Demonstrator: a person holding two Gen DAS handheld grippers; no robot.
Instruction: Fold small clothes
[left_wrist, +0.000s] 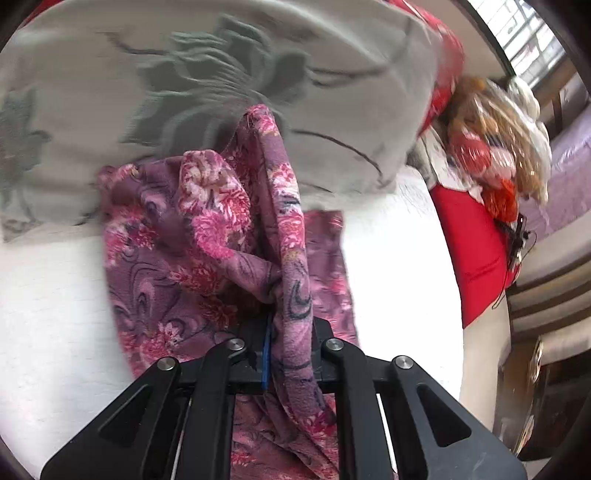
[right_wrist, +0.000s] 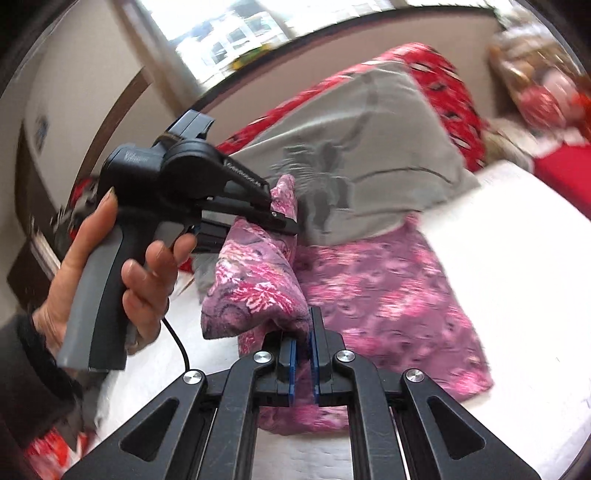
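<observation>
A floral garment (right_wrist: 388, 295) lies on the bed sheet (right_wrist: 517, 258) ahead of the jaws, one fold raised between them. Behind it lies a grey cloth (right_wrist: 369, 129), a bag (left_wrist: 498, 147) to the right.

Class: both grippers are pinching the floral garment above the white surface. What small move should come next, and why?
Probably carry the lifted edge across and lay it on the flat part. Both the left gripper and right gripper pinch the floral garment, whose raised fold hangs bunched while the rest lies spread on the white surface.
</observation>
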